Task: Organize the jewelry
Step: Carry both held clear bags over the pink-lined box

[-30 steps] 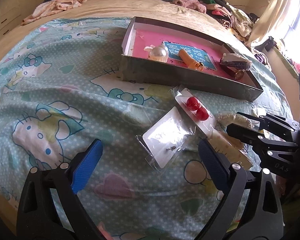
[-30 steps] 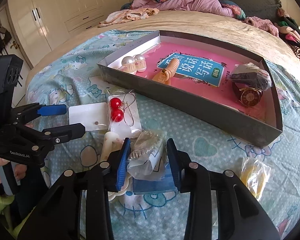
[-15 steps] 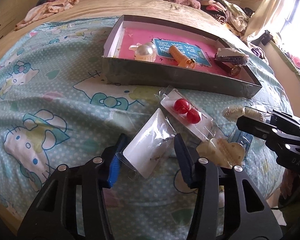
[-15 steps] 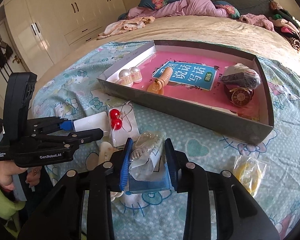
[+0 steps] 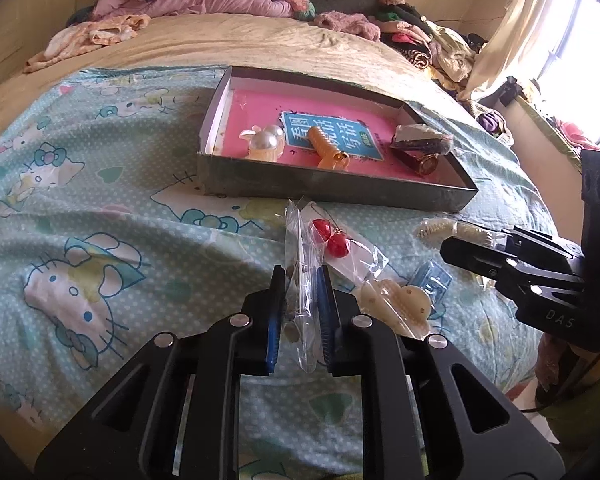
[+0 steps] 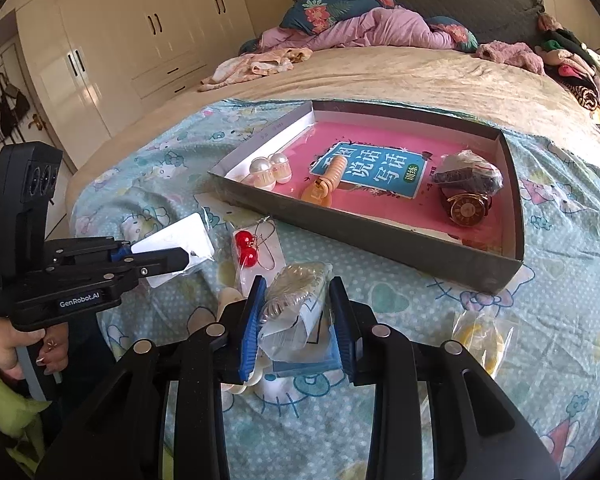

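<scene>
My left gripper [image 5: 300,280] is shut on a clear bag with a white earring card [image 5: 300,248], held edge-on above the bedspread; the card also shows in the right wrist view [image 6: 175,240]. My right gripper [image 6: 297,292] is shut on a clear bag with a bead bracelet [image 6: 295,288], lifted off the bed. The grey box [image 6: 380,240] with a pink floor lies beyond; it holds pearl clips [image 6: 269,168], an orange hair clip [image 6: 328,178], a watch [image 6: 466,208] and a dark bagged item [image 6: 466,174]. Red ball earrings [image 6: 245,248] in a bag lie in front of the box.
A yellow bagged item [image 6: 480,336] lies right of my right gripper. A cream cloud-shaped clip [image 5: 396,304] and a blue card [image 5: 432,280] lie on the bedspread. Piled clothes and bedding [image 6: 364,28] lie at the bed's far end. Wardrobes [image 6: 111,44] stand left.
My left gripper has closed on the earring card bag and lifted it, turning it edge-on. My right gripper keeps hold of the bracelet bag and has risen slightly.
</scene>
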A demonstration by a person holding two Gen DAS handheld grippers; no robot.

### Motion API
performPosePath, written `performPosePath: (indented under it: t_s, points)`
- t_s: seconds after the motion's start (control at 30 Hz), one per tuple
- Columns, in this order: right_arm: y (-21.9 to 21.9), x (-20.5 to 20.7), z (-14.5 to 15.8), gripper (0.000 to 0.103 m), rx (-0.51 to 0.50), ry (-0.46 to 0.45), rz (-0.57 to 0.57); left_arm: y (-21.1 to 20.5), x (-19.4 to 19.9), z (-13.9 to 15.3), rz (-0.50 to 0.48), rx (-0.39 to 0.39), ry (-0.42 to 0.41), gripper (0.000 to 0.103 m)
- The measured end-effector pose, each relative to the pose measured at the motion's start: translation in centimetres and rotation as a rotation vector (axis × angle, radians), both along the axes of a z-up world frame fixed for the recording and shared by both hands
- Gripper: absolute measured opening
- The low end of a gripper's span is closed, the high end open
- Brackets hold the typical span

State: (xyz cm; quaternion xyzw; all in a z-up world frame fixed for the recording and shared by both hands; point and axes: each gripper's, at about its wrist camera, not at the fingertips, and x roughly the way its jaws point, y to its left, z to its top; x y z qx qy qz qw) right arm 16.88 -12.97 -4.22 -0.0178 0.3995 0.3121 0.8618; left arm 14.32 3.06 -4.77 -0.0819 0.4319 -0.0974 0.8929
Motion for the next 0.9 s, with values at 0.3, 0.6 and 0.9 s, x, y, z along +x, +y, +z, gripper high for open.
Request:
performPosePath:
  t_s: [0.3,0.6,0.9]
  points:
    - [0.4,-0.6,1.4,0.031,0.011,-0.032,0.017,1.3,-1.1,2.5,0.035,-0.011,-0.063,0.009]
    - [1.2,-0.5,2.6,0.031,0.018,-0.063,0.035,3.4,-0.7,3.8,0.087,-0.01,-0.091,0.009]
    - [1.2,0.7,3.4,0.031,0.026,-0.088,0.022,4.1,0.7,5.1,0.105,-0.007,-0.117,0.009]
